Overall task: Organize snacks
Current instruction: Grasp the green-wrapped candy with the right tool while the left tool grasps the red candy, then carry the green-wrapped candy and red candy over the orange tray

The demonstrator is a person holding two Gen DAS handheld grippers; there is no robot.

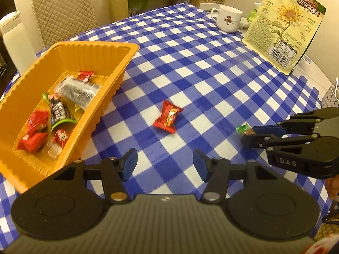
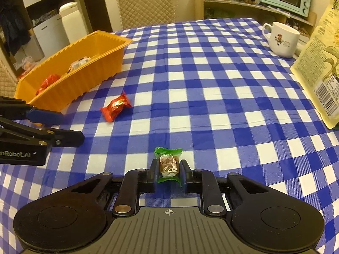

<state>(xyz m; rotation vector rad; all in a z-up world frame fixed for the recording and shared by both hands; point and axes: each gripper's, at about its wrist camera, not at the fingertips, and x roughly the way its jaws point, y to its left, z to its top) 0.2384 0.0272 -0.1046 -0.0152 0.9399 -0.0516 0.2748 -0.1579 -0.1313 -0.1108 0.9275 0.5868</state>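
The right claw (image 2: 168, 170) pinches a green candy (image 2: 168, 163) low over the desk (image 2: 211, 97). The left claw (image 1: 164, 165) is spread wide with nothing in it. A red candy (image 1: 168, 116) lies on the desk between them, near the orange tray (image 1: 106, 48) of snacks.

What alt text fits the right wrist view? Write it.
The right gripper has its jaws closed on a green-wrapped candy on the blue checked tablecloth. A red candy lies beside the orange tray.
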